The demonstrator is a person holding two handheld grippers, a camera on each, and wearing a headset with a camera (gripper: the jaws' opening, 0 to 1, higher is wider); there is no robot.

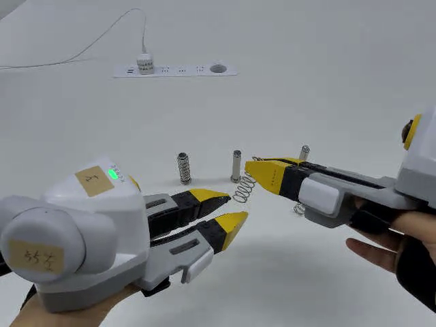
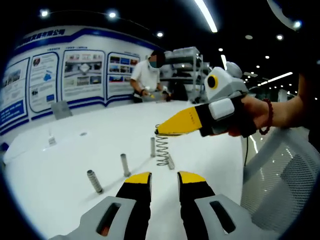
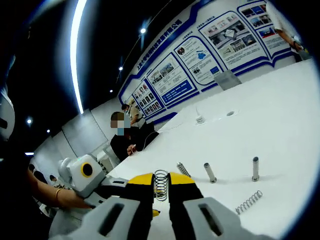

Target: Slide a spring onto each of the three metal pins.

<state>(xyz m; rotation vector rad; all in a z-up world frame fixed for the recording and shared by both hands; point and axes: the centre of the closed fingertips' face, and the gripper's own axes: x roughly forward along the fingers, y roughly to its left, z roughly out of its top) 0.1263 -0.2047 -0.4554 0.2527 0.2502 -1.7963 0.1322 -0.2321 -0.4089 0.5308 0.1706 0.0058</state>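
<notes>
Left tool [image 1: 235, 206] released, its tan labels [image 1: 94, 180] illegible | right tool [image 1: 252, 167] grasping spring [image 1: 243, 189]

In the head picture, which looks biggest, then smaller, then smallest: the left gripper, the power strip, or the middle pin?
1. left gripper, but it's nearest the camera, so that's unsure.
2. power strip, even far away.
3. middle pin.

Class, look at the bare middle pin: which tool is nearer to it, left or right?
Right. The right tool, gripping a spring, has its tip just beside the middle pin. The left tool hangs open, clearly farther from it, on the near side.
</notes>
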